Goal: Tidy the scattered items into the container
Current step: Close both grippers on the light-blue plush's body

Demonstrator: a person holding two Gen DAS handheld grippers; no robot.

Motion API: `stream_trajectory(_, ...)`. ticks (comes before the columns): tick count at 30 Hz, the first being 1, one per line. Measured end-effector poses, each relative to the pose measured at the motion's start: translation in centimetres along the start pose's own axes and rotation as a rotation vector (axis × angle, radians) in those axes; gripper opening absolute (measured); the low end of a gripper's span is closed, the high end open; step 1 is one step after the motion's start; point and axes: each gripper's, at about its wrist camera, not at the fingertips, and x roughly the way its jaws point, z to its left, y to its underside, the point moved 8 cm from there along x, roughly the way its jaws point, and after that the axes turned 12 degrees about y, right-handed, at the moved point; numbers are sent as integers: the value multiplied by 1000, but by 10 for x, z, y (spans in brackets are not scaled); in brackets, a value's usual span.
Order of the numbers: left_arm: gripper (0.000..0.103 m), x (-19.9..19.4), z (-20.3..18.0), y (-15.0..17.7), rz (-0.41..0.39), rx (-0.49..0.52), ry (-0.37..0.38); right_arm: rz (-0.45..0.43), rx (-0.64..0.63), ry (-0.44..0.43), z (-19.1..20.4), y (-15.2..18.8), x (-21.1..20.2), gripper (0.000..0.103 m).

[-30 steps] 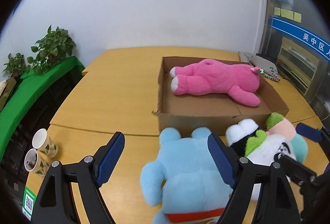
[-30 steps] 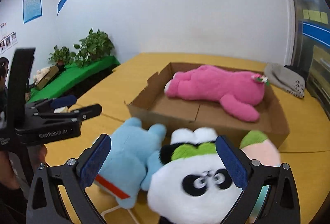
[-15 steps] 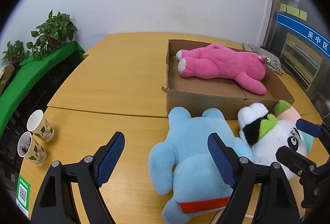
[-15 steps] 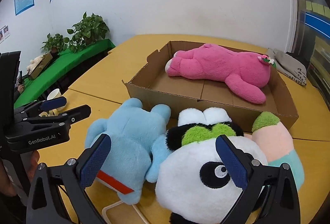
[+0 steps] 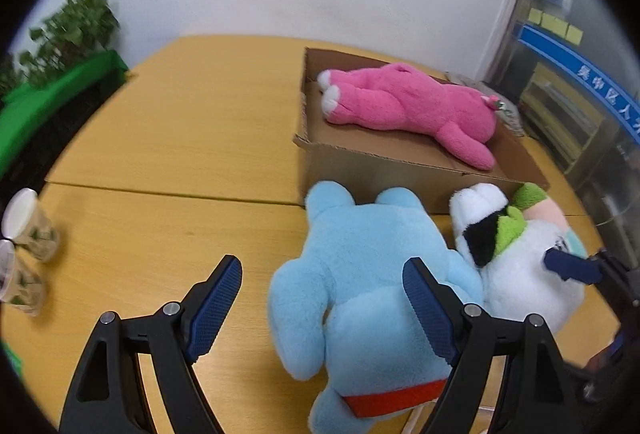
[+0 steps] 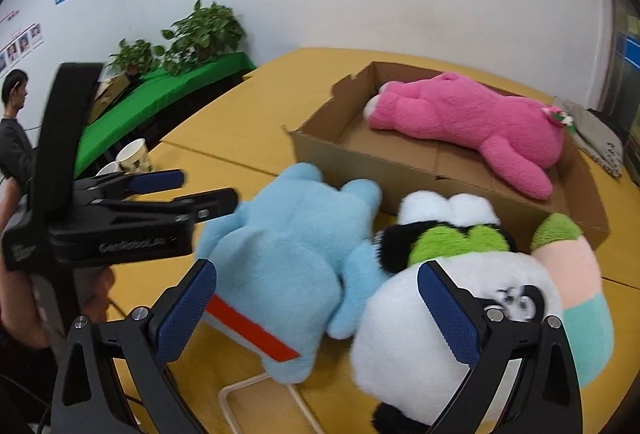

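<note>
Both grippers have dropped closer: left gripper (image 5: 322, 298) gapes wide over the light-blue plush toy (image 5: 368, 274), right gripper (image 6: 316, 302) spread above the white panda plush (image 6: 440, 318), neither gripping. Both toys lie against the near wall of the brown cardboard box (image 5: 384, 170), pink plush bear (image 5: 412, 106) inside.

1. Your left gripper (image 5: 322, 308) is a black plastic frame with triangular cut-outs, silver screws at its joints, and dark blue, finely ribbed pads (image 5: 214, 308).
2. Your right gripper (image 6: 316, 312) is built the same way.
3. Raised lettering marks the left gripper's side, too blurred to read.
</note>
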Motion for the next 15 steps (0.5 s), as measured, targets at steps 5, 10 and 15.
stream_trajectory(5, 83, 37, 25, 6, 96, -45, 142, 51, -49, -63, 28, 11, 23, 95)
stream_trajectory(10, 83, 54, 39, 15, 122, -103, 266, 111, -62, -72, 37, 21, 58, 91)
stream_trajectory(15, 82, 51, 43, 26, 133, -144, 341, 117, -77, -138, 49, 26, 62, 92)
